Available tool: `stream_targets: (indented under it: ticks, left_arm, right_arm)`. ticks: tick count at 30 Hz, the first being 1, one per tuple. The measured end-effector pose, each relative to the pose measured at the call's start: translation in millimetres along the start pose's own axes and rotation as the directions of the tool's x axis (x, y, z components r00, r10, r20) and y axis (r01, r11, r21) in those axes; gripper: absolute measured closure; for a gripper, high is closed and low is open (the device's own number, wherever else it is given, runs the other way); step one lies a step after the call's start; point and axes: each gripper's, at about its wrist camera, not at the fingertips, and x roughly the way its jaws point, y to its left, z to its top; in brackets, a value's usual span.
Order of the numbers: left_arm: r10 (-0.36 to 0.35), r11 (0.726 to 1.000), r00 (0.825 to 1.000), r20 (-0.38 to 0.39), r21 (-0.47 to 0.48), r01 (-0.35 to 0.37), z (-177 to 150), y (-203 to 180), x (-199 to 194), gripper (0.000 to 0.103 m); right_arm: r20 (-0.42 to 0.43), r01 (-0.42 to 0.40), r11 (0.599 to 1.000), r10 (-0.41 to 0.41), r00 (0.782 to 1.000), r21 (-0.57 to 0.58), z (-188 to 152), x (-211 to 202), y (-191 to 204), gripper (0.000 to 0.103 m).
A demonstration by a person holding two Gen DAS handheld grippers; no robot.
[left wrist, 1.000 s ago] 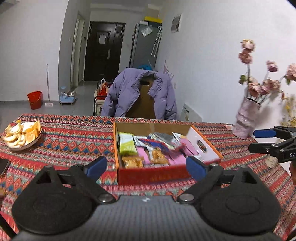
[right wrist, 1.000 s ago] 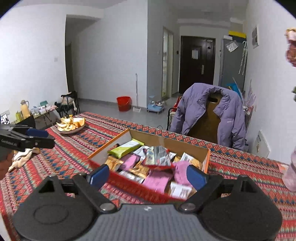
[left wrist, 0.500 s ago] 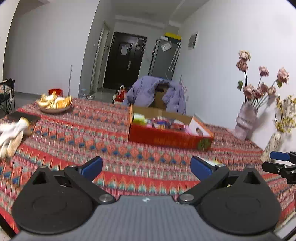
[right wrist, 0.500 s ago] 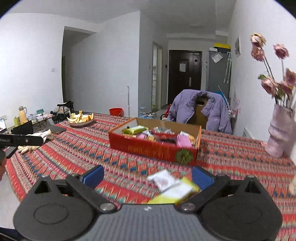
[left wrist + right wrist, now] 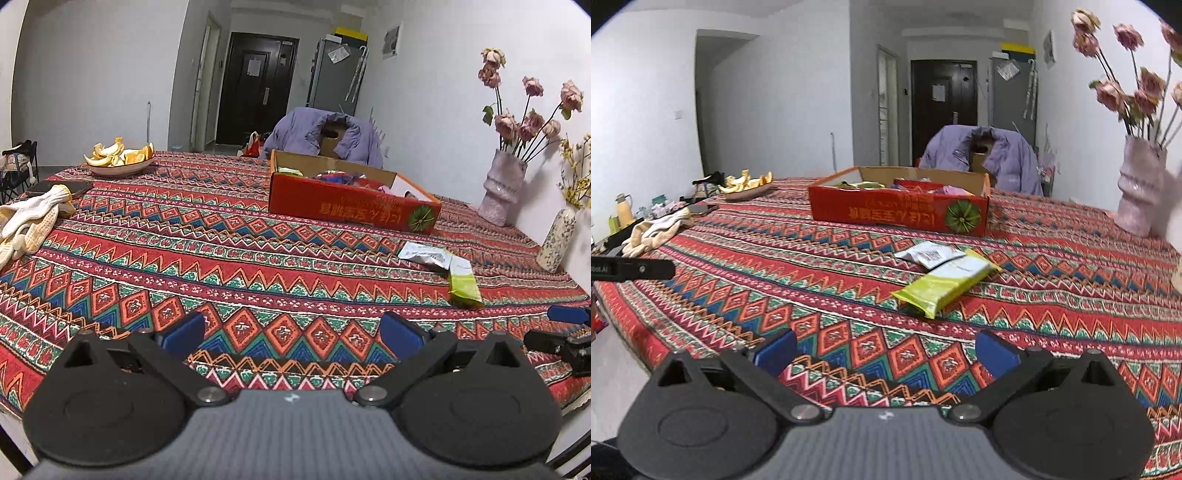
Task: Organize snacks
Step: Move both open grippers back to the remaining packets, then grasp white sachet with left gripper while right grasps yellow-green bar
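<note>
A red cardboard box with several snack packets in it stands on the patterned tablecloth. Two loose packets lie in front of it: a yellow-green packet and a white packet, overlapping at one end. My left gripper is open and empty, low over the near table edge, left of the packets. My right gripper is open and empty, just short of the yellow-green packet. The right gripper's blue tips also show at the right edge of the left wrist view.
A plate of orange peels and white gloves lie at the left of the table. A pink vase of dried roses and a small speckled vase stand by the right wall. A chair with a purple jacket stands behind the table.
Both grippers have pulled back from over the box to the near table edge. The two loose packets have come into view on the cloth. Both stay open.
</note>
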Motion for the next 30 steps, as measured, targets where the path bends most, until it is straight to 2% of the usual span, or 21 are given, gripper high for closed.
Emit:
stream_targets:
  ticks: [7,15,18,20,22,25,28,29,30]
  left_arm:
    - [0.003,1.000,0.999,-0.052,0.005,-0.003,10,0,29,0.000]
    - [0.007,0.999,0.993,-0.114,0.036,-0.003,28,-8,73,0.000]
    - [-0.019,0.998,0.991,-0.132,0.062,0.028,40,-24,96,0.000]
    - [-0.047,0.995,0.989,-0.142,0.084,0.059,47,-37,110,0.000]
    - [-0.082,0.989,0.986,-0.143,0.110,0.098,55,-54,127,0.000]
    - [-0.164,0.975,0.974,-0.154,0.127,0.184,66,-83,158,0.000]
    - [-0.246,0.956,0.949,-0.196,0.114,0.271,73,-114,194,0.000]
    - [-0.261,0.948,0.943,-0.206,0.128,0.291,74,-124,206,0.000]
    - [-0.254,0.944,0.944,-0.208,0.160,0.289,75,-135,217,0.000]
  right_arm:
    - [-0.019,0.030,0.993,-0.028,0.999,0.114,14,49,-23,0.000]
    - [-0.080,0.097,0.988,-0.088,0.993,0.119,40,131,-35,0.003]
    - [-0.109,0.110,0.989,-0.099,0.989,0.101,44,148,-40,0.018]
    - [-0.118,0.102,0.986,-0.086,0.989,0.133,44,149,-53,0.043]
    - [-0.116,0.122,0.979,-0.104,0.988,0.163,43,142,-69,0.050]
    - [-0.131,0.181,0.968,-0.159,0.979,0.176,40,133,-92,0.049]
    - [-0.146,0.170,0.973,-0.147,0.978,0.159,41,133,-105,0.049]
    - [-0.149,0.167,0.976,-0.145,0.978,0.141,43,135,-106,0.040]
    - [-0.143,0.162,0.979,-0.143,0.979,0.126,44,136,-107,0.033]
